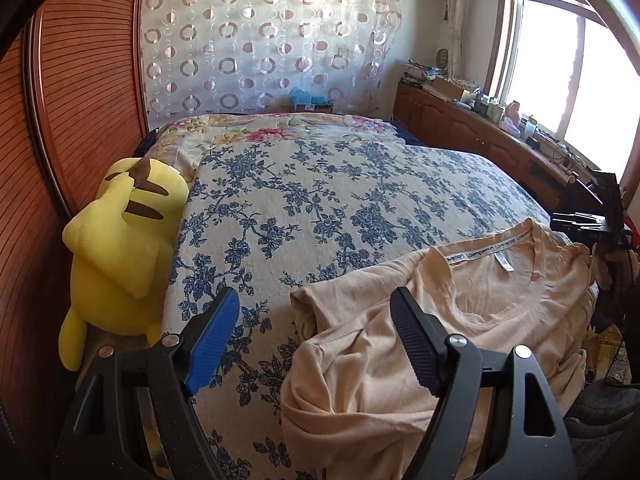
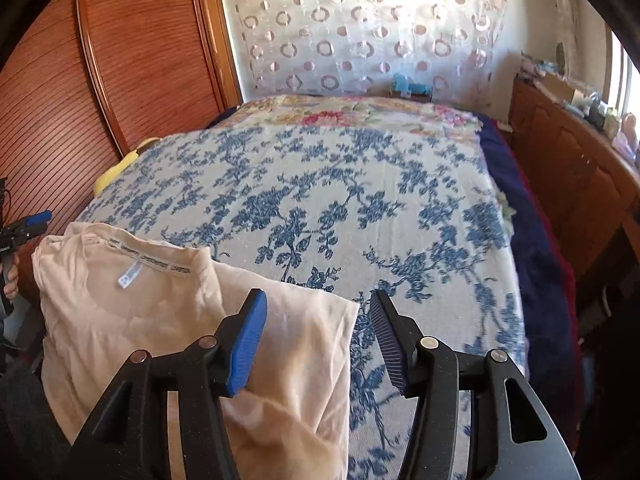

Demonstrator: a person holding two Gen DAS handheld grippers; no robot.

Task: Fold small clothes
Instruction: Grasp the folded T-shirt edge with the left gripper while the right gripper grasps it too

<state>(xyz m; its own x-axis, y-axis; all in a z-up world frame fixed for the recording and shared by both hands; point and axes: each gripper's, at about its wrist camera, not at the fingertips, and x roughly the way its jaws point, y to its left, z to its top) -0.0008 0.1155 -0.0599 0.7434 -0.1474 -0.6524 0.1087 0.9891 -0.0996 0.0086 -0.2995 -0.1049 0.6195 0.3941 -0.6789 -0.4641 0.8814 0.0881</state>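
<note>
A beige T-shirt lies rumpled at the near edge of the bed, neck label up; it also shows in the right wrist view. My left gripper is open and empty, above the shirt's left sleeve edge. My right gripper is open and empty, above the shirt's right edge, its blue pad over the cloth. The other gripper shows at the frame edge in each view: the right one, the left one.
The bed has a blue floral cover. A yellow plush toy lies against the wooden wardrobe at the left. A wooden cabinet with clutter runs along the right under the window.
</note>
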